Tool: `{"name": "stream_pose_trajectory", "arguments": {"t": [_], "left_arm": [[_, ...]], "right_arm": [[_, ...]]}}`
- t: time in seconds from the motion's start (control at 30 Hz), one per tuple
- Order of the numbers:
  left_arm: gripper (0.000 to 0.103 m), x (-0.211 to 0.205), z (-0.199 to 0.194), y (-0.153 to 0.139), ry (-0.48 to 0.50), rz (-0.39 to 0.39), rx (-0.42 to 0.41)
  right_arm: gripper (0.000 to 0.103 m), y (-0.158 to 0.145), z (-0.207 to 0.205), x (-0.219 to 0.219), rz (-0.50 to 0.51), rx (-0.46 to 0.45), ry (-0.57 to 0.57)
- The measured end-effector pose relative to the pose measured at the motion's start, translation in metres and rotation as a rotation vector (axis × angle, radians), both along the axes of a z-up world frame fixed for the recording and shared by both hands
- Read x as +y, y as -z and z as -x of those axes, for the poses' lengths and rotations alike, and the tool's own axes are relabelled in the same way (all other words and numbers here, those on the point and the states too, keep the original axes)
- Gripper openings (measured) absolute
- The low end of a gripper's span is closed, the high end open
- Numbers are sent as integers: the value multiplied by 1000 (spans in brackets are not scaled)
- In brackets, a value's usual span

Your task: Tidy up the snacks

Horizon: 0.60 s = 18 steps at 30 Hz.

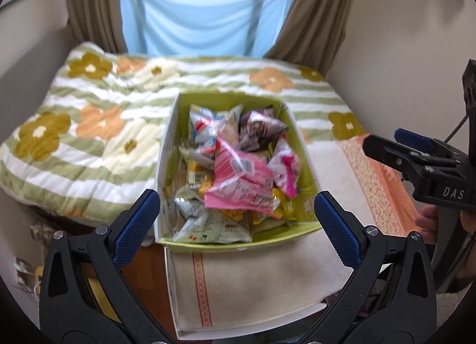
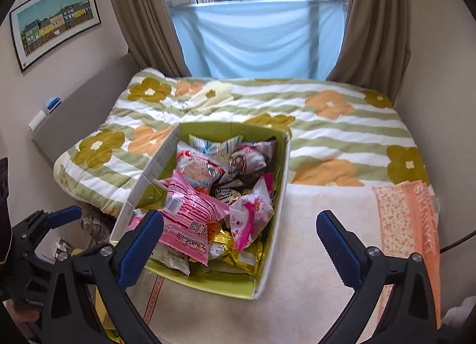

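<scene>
Both grippers, left [image 1: 236, 225] and right [image 2: 239, 243], hover with fingers spread wide and empty near the box [image 2: 269, 257]. Take 1 top packet [image 1: 242, 180], I'd say, pinching an edge so neighbours stay put.

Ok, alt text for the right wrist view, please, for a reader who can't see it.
An open green box heaped with snack packets, a large pink packet on top, sits on a cream towel on a flower-patterned bed. The open right gripper hovers in front of it, holding nothing; the left gripper shows at the left edge.
</scene>
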<state>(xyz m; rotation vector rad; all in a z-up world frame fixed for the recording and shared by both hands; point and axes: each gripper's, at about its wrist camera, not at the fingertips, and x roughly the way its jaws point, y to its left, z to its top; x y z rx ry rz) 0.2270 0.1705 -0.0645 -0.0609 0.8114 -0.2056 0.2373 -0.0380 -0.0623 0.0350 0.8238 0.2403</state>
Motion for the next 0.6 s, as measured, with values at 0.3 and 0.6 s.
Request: {"name": "stream_pose_trajectory", "arguments": {"t": [0.3,0.6], "left_arm": [[103,-54,84,-55,-54,-95,-259],[103,-97,147,-58,-66,-84,-295]], "right_arm": [[102,-49,84,-56,15,-160,87],[102,-55,162,-107,82,-218,176]]}}
